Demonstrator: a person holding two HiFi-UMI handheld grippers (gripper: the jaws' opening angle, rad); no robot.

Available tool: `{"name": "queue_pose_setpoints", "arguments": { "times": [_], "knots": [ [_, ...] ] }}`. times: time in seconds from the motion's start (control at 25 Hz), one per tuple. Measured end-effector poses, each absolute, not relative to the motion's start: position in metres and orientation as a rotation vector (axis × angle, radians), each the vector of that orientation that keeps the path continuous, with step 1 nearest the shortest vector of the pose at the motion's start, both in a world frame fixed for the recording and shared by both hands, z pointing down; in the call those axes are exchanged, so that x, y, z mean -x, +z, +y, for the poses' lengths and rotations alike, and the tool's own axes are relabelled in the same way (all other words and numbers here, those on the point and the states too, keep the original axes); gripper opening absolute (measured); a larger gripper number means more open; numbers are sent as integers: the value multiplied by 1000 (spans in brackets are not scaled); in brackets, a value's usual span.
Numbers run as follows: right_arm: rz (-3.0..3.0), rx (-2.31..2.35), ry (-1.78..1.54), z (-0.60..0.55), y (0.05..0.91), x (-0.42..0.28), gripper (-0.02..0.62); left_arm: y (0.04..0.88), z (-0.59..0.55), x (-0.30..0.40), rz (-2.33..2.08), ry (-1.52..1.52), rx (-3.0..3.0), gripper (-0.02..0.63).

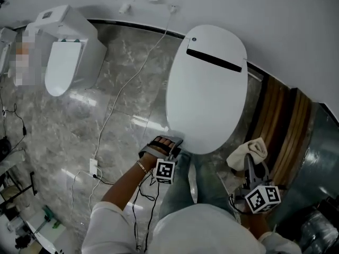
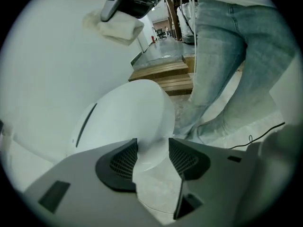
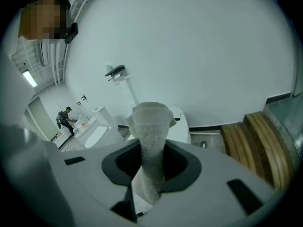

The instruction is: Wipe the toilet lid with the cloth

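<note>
- Two grippers here, one in each hand, and the white toilet lid [image 1: 209, 89] is down flat, straight below the head camera.
- At the lid's front rim, toward its left side, sits the left gripper [image 1: 169, 142]. Its jaws are spread wide and aren't pinching anything.
- From the left gripper [image 2: 154, 157] view, the rounded front edge of the lid [image 2: 128, 117] shows in the gap between the pads. Can't tell if either pad actually touches it.
- Off to the right of the lid's front end, not over it, is the right gripper [image 1: 250, 162]. Its jaws [image 3: 151, 160] are clamped on the cloth [image 3: 150, 126].
- That cloth [image 1: 249, 151] is pale and bunched up, poking out past the jaw tips. It's clear of the lid, no contact.
- It also shows in the left gripper view [image 2: 118, 27], hanging high above the lid.
- Across the lid's back end runs a black slot [image 1: 214, 61].
- Right of the lid there are wooden slats [image 1: 280, 126].
- Well off to the lid's left stands a second toilet [image 1: 69, 57].
- On the grey marble floor [image 1: 63, 136] left of the lid, a white cable [image 1: 123, 97] snakes down to a plug block [image 1: 94, 167].
- Right behind the lid's front end are the person's jeans [image 1: 183, 194].
</note>
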State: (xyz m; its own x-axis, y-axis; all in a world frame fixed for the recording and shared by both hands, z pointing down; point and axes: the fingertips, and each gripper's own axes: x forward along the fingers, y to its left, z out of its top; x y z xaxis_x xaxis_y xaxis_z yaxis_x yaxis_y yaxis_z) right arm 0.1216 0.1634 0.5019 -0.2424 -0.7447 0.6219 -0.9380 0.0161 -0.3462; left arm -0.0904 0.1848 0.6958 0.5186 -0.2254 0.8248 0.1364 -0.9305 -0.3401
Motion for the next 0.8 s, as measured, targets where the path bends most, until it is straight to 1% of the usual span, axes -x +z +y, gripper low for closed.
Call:
{"name": "queue_pose_setpoints", "arguments": {
  "times": [0.36,0.8],
  "knots": [
    [-1977,-1590,1140,154,587,-104,95,773,186,89,159,-1523,2645,230],
    [-1951,-1515,1217,149,637,-94,95,822,182,84,266,-1738,2969,230]
  ]
}}
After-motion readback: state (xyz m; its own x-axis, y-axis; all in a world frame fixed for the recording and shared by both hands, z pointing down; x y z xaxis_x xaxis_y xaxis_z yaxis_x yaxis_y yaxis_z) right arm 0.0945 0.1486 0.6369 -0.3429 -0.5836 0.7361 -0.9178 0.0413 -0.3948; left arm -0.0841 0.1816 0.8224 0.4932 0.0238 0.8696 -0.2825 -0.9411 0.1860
